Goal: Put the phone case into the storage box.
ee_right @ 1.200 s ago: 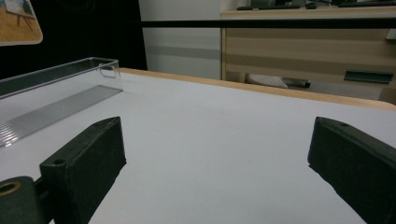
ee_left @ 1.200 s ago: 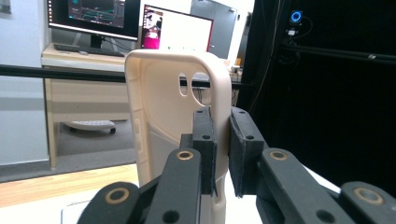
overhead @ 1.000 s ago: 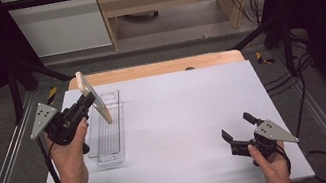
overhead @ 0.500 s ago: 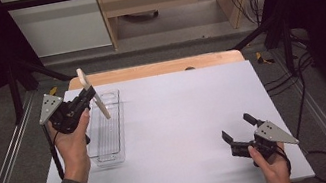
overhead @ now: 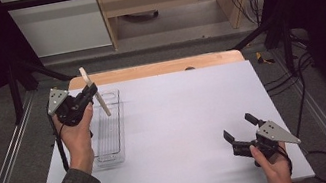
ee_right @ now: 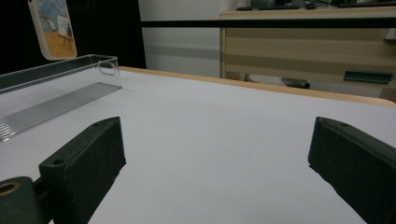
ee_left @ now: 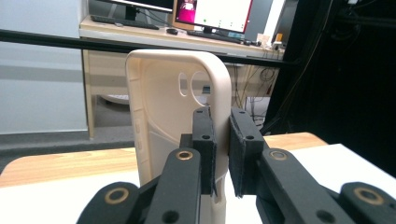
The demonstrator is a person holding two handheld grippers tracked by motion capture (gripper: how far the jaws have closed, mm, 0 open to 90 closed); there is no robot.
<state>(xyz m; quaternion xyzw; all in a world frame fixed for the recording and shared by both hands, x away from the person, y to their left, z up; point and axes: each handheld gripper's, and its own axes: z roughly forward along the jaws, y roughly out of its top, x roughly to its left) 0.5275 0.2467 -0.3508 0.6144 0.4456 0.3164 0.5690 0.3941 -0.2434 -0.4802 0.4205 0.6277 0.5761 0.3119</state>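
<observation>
The left gripper (overhead: 91, 91) pinches just 1 edge of the cream phone case (overhead: 94, 92), held tilted above the clear tray (overhead: 111, 154) at the table's 10 o'clock. With so thin a hold the case could pivot or slip and clip the tray's wall. The right gripper (overhead: 239, 127) rests at 4 o'clock, jaws wide and empty.

one phone case (overhead: 93, 92), one clear tray (overhead: 110, 131), two tools

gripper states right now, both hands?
Left hand-held gripper: closed on the edge of the phone case, held above the clear tray.
Right hand-held gripper: open, nothing between its jaws, low over the table.
</observation>
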